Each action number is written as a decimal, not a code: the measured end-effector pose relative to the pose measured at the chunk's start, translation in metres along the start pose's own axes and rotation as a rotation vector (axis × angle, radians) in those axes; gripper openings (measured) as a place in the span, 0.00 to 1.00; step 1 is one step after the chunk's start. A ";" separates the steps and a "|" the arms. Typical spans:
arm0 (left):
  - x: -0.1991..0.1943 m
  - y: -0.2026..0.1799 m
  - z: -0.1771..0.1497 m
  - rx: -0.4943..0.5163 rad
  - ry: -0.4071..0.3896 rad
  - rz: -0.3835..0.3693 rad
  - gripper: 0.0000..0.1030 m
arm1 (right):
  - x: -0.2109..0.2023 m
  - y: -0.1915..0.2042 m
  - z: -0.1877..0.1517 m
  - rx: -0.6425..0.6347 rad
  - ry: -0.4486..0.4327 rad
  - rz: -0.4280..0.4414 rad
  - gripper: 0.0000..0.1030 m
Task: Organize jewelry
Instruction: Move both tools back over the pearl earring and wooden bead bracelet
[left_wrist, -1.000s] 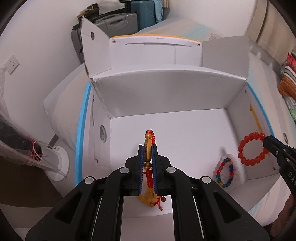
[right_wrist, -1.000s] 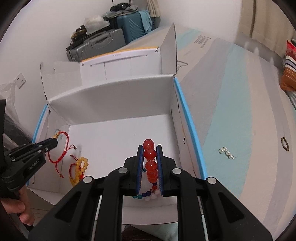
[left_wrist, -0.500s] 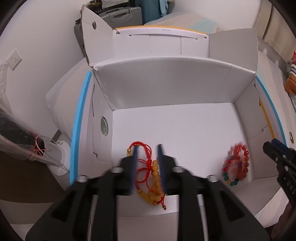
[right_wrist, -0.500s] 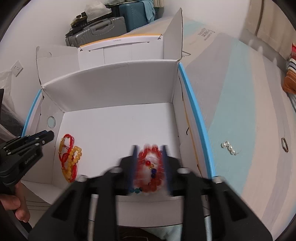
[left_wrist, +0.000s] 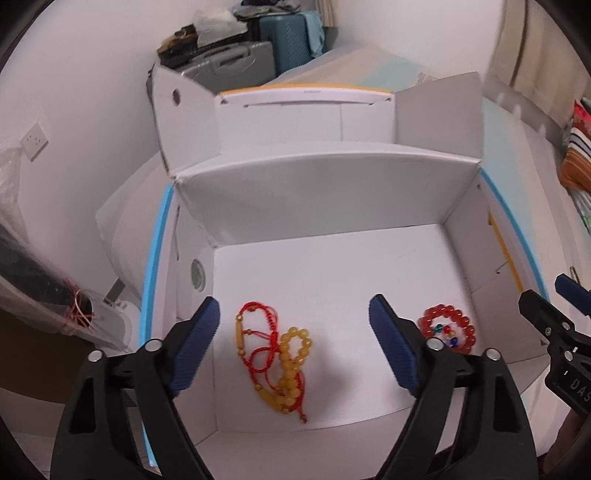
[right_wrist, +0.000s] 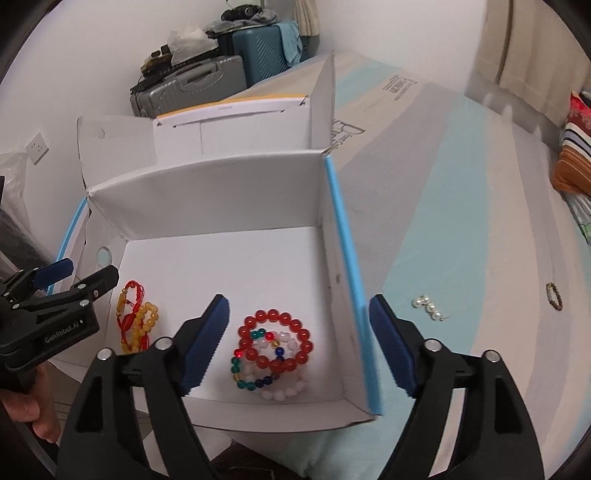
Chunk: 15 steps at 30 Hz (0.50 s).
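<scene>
Both your grippers have let go since a second ago: jaws that were pinched on jewelry are now opening, wide apart, nothing between the pads. Your left gripper hangs over the near left of the white box; the red cord bracelet and yellow bead bracelet it dropped lie tangled together on the box floor below it. Your right gripper hangs over the near right of the box, straddling the blue-edged right wall, so one jaw is inside and one outside. Red bead bracelet lies on the floor under it, overlapping the multicolour and white bead bracelet. The two piles are well apart. Still out on the bed, right of the box: pearl piece near the wall, small dark beaded ring further right. Far flaps stand upright; suitcases sit behind the box.
</scene>
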<state>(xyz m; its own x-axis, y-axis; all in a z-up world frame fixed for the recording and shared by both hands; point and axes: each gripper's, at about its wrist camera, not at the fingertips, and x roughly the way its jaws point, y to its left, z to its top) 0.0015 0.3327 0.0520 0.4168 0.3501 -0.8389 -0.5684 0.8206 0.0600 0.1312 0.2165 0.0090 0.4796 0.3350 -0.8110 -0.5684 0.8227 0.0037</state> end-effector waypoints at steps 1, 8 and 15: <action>-0.002 -0.003 0.000 0.002 -0.008 -0.002 0.85 | -0.002 -0.003 0.000 0.003 -0.007 -0.004 0.80; -0.013 -0.032 0.000 0.034 -0.043 -0.015 0.94 | -0.021 -0.038 0.000 0.066 -0.051 -0.036 0.93; -0.020 -0.074 -0.002 0.085 -0.056 -0.051 0.94 | -0.036 -0.081 -0.004 0.125 -0.073 -0.061 0.93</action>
<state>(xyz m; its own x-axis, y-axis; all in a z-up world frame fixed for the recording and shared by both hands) 0.0336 0.2644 0.0627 0.4842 0.3302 -0.8103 -0.4846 0.8722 0.0659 0.1577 0.1357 0.0357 0.5602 0.3117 -0.7675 -0.4516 0.8916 0.0325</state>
